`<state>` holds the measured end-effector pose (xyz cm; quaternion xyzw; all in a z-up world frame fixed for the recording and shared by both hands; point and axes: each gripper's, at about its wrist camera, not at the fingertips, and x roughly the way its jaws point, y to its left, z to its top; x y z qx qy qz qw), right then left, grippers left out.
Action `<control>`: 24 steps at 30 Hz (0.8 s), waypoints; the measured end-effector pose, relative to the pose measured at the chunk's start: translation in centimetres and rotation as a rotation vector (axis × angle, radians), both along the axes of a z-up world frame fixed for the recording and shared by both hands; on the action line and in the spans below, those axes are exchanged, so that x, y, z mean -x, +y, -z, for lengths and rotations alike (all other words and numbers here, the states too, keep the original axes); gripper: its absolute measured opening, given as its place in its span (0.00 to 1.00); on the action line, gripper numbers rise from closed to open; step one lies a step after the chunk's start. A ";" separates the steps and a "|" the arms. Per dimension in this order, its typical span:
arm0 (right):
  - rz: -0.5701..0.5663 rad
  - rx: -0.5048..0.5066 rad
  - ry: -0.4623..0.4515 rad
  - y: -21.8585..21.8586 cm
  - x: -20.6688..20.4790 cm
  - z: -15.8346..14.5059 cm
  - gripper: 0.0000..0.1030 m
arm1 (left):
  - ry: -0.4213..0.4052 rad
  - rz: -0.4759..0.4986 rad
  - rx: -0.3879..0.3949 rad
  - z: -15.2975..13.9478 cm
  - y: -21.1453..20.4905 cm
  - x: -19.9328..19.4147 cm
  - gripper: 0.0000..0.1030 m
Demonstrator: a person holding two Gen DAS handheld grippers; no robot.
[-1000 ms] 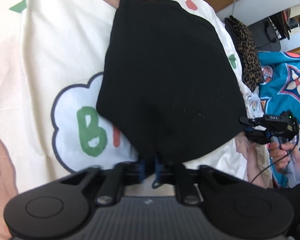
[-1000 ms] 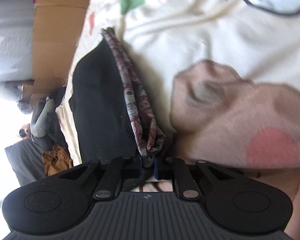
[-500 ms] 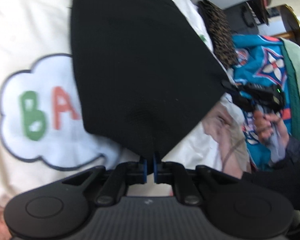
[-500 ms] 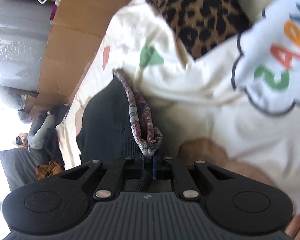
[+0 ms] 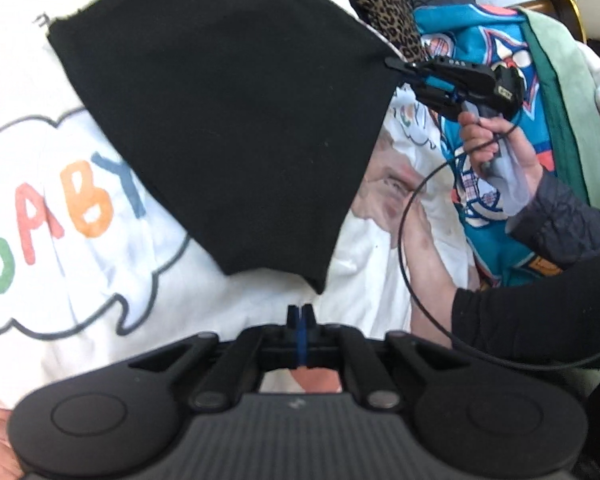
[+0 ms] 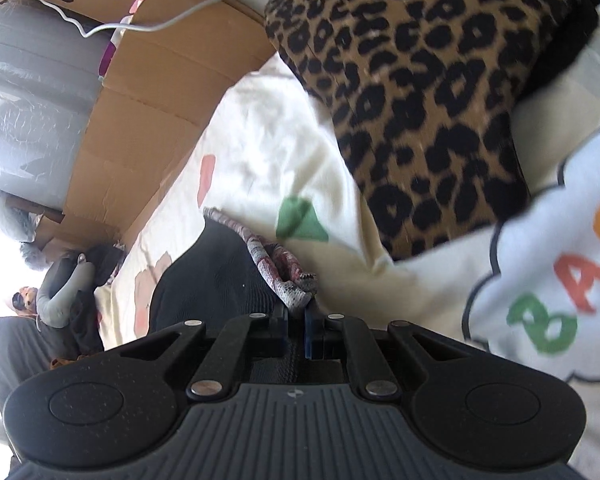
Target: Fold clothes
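The jaws of the left gripper (image 5: 300, 314) are pressed together with nothing between them, just short of the lowest corner of the black garment (image 5: 228, 120); that corner is not touched. The jaws of the right gripper (image 6: 297, 314) are clamped on the garment's edge, where a red-and-grey patterned lining (image 6: 276, 268) is bunched just beyond the tips. From the left wrist view the right gripper (image 5: 396, 65) is seen at the garment's right corner, carried by a hand (image 5: 500, 152) in a dark sleeve. The garment is spread over the cream bedsheet (image 5: 60, 280), partly covering the cloud print lettered "BABY" (image 5: 60, 208). A leopard-print cloth (image 6: 420, 100) lies on the sheet beyond the garment, and a turquoise patterned fabric (image 5: 496, 208) is seen to the garment's right.
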<state>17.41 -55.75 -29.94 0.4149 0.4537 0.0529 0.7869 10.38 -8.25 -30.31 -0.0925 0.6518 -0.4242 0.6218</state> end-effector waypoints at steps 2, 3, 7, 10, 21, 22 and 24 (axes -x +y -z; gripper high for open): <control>0.011 0.007 -0.004 -0.3 -0.6 -0.1 0.06 | -0.039 -0.022 -0.008 -1.0 0.0 -1.0 0.04; 0.015 0.010 -0.006 -0.4 -0.9 -0.1 0.06 | -0.067 -0.035 -0.012 -1.6 -0.2 -1.8 0.10; 0.025 0.023 -0.021 -1.2 -2.0 -0.7 0.05 | -0.168 -0.075 -0.031 -3.3 -1.0 -4.8 0.26; 0.030 0.038 -0.031 -1.8 -3.0 -1.1 0.05 | -0.248 -0.083 -0.062 -4.1 -2.1 -7.0 0.38; 0.015 0.065 -0.013 -2.8 -6.0 -1.0 0.06 | -0.417 -0.020 -0.094 -4.5 -7.3 -16.1 0.64; 0.004 0.069 -0.012 -2.8 -6.1 -0.9 0.07 | -0.417 -0.019 -0.093 -4.1 -7.8 -16.7 0.65; -0.005 0.069 -0.010 -2.8 -6.1 -0.8 0.10 | -0.412 -0.016 -0.097 -3.1 -8.9 -18.0 0.68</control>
